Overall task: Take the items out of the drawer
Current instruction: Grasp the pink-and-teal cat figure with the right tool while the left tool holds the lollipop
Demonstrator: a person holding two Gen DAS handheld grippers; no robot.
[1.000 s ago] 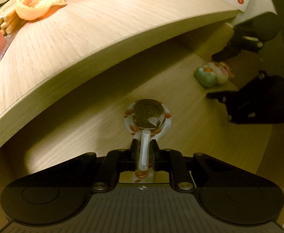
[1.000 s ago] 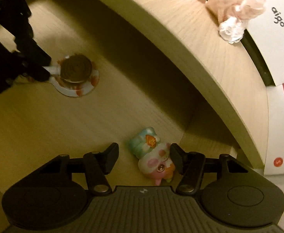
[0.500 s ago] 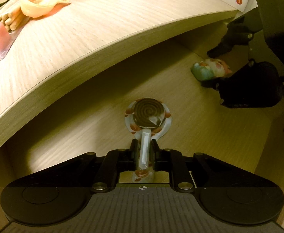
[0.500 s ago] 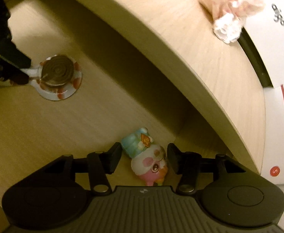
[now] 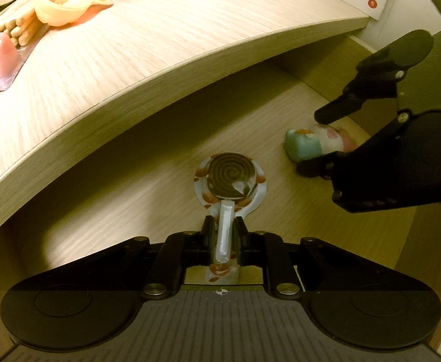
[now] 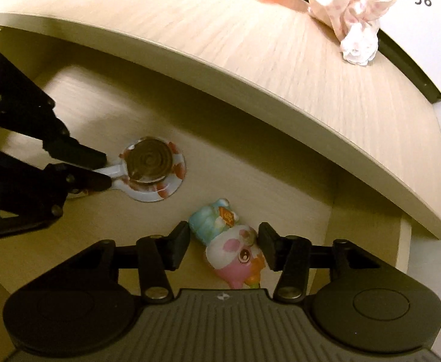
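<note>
- Drawer (image 6: 368,211): pulled open under the desktop (image 5: 148,48); both task items lie on its floor.
- Left gripper (image 5: 224,235): clenched on the clear stick of the wrapped lollipop (image 5: 231,178). Stick's long axis runs near-to-far; spiral disc at the far end, still resting on the floor. Risk: a thin, slick stick could twist or slip in the pads on lifting.
- Right gripper (image 6: 224,244): jaws straddle the toy figurine (image 6: 232,247) near the drawer's right wall, right pad touching, left pad apart; not yet gripped. Figurine lies on its side, blue hat far-left, pink end near-right. Risk: its rounded body, askew between the pads, may squirt out.
</note>
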